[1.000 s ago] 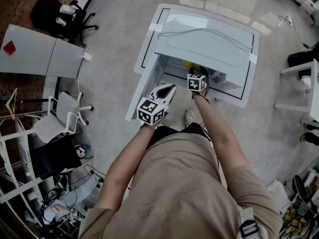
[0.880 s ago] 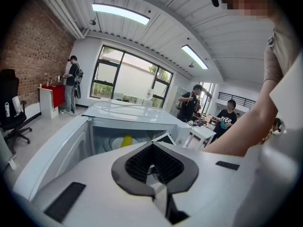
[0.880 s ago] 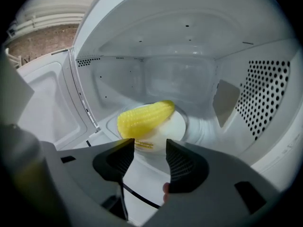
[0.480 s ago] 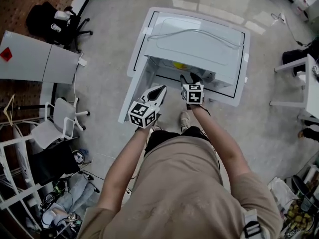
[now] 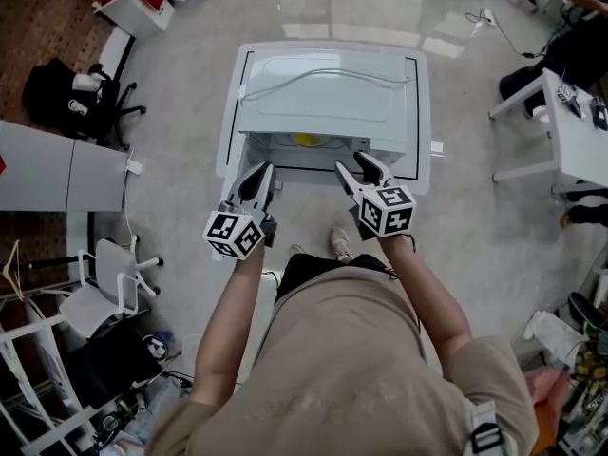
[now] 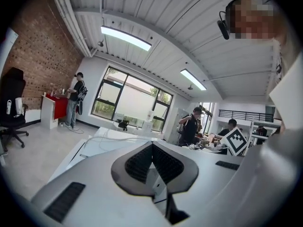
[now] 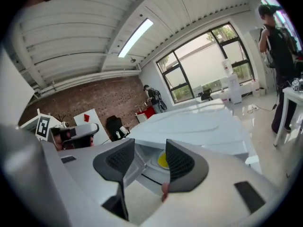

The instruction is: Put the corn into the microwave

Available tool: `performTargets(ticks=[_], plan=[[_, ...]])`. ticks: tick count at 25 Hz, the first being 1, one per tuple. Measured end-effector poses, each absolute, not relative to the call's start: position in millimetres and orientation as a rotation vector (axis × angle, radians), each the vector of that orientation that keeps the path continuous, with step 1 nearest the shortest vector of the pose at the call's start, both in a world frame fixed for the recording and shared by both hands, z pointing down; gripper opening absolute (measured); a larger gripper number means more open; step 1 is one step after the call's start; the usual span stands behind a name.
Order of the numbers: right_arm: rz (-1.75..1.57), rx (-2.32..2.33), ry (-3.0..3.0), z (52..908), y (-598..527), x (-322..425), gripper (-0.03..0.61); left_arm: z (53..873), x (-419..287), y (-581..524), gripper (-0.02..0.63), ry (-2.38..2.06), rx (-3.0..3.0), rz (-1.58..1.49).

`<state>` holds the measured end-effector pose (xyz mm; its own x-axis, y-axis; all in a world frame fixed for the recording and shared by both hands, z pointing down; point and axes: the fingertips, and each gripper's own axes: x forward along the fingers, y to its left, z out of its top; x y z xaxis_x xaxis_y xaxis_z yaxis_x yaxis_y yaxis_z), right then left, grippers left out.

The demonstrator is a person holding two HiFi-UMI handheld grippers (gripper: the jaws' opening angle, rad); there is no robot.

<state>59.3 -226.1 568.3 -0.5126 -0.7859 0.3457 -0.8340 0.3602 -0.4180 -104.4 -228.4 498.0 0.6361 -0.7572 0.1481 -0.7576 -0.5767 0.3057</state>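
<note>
The corn [image 5: 306,140] shows as a yellow patch inside the open white microwave [image 5: 328,93], which stands on a low white table [image 5: 421,122]. In the right gripper view the corn [image 7: 162,161] lies in the cavity, seen through the gap between the jaws. My right gripper [image 5: 359,171] is open and empty, just in front of the opening. My left gripper [image 5: 255,180] is shut with nothing in it, at the microwave's front left corner. In the left gripper view the left gripper [image 6: 152,148] has its pads touching.
A white cable [image 5: 323,67] lies on the microwave's top. Its door [image 5: 231,155] hangs open at the left. Black office chairs [image 5: 71,88] and grey tables [image 5: 57,174] stand at the left, a white table [image 5: 575,131] at the right. People stand in the background.
Both grippers have drawn back from the microwave toward the person. The right gripper has left the cavity mouth, and the corn stays inside. The head view has swung to face the microwave squarely.
</note>
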Motion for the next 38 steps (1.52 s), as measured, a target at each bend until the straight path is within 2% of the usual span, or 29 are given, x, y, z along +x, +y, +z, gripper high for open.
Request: performTargets(ticks=[8,15,23,38], plan=[[0.547,1.83,-2.451,482.6,-201.2,128.1,0.213,423.5,-125.5,-233.1,0.006,-1.16,2.619,-0.037],[0.272,1.976,-2.251,443.4,-150.1,143.5,0.213,372.7,-153.8,-204.6,0.006,-1.188,2.842,-0.004],[0.159,1.994,-2.159,475.9,-123.1,111.3,0.213,414.4,-184.6,-197.2,0.006,-1.082,2.834,-0.008],[0.303,1.995,-2.079,534.4,-76.6,83.3,0.211,488.6,-223.3,-174.7,0.009,-1.063,2.768,0.195]])
